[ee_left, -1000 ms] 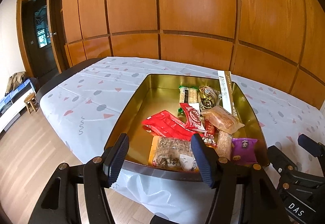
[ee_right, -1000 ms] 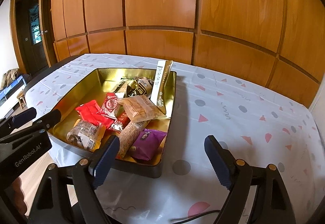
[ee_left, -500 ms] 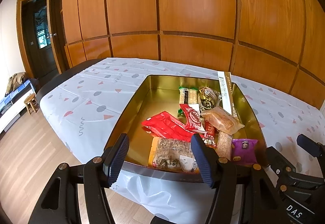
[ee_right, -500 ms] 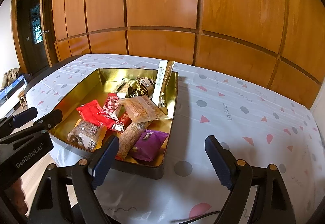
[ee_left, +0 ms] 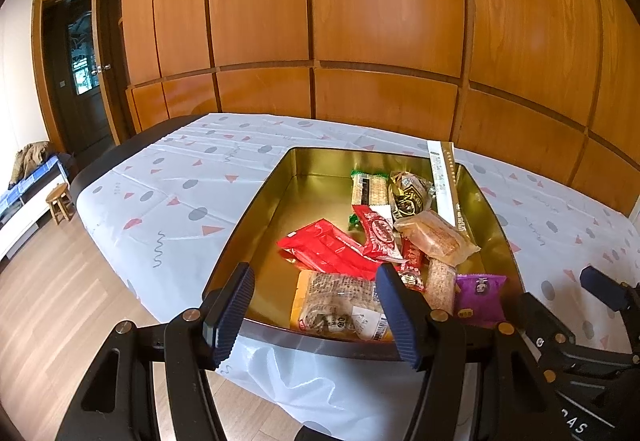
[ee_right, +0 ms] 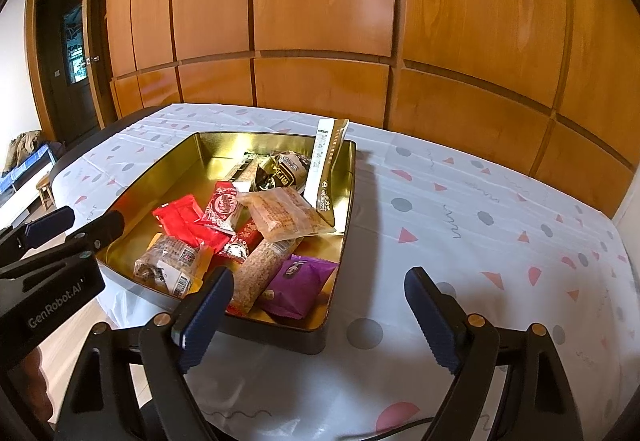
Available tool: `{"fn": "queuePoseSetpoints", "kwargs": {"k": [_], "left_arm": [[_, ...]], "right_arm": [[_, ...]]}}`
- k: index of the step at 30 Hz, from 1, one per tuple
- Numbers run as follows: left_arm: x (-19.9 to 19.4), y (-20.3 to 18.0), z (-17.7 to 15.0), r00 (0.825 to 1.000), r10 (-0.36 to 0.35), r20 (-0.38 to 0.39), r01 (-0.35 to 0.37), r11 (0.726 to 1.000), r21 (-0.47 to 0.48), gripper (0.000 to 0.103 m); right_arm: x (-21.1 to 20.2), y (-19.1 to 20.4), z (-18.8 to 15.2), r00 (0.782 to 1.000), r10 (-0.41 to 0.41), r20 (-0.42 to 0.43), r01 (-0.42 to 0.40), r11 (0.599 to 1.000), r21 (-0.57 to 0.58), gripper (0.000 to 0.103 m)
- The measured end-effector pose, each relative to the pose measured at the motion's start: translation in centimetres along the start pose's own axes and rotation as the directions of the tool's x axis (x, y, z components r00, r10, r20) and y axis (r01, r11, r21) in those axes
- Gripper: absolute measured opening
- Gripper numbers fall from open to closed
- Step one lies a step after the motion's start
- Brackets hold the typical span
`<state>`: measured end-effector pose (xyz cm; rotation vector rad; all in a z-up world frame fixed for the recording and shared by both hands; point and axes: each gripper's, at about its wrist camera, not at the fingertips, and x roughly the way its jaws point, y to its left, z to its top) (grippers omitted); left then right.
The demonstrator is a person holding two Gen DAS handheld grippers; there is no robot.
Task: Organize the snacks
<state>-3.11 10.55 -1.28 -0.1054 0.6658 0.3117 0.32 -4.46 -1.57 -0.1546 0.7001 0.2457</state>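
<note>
Wood-panelled wall (ee_left: 384, 21), small stool (ee_left: 60, 201)

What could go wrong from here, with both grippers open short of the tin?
1. The tall stick packet leans on the tin's right wall and pokes above the rim; a brush could tip it out.
2. Snacks overlap: the clear cracker pack lies on others, so a grab may drag neighbours.
3. The left gripper, jaws just closing slightly with nothing between them, and the right gripper sit close; they could collide reaching in.

Wood-panelled wall (ee_left: 360, 41), dark doorway (ee_left: 76, 81), pale plank floor (ee_left: 48, 301).
</note>
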Motion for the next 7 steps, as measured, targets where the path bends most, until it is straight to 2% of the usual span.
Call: {"fn": "queuePoseSetpoints", "kwargs": {"k": [2,5,7], "left_arm": [[-0.13,0.07,0.11,1.0,0.008,0.017,-0.008,1.0,-0.007,0.051],[-0.05,0.0,0.25,1.0,0.01,0.018,-0.01,1.0,0.001,0.051],[0.34,0.03,0.25,1.0,-0.018,-0.006,0.018,1.0,-0.001,0.051]], "right_arm": [[0.03,0.01,-0.03,1.0,0.001,0.0,-0.001,1.0,0.0,0.088],[0.1,-0.16,-0.04,1.0,0.007,-0.001,-0.007,1.0,0.006,0.088],[0.11,-0.66,0.06,1.0,0.018,0.0,-0.018,1.0,0.021,0.088]]}}
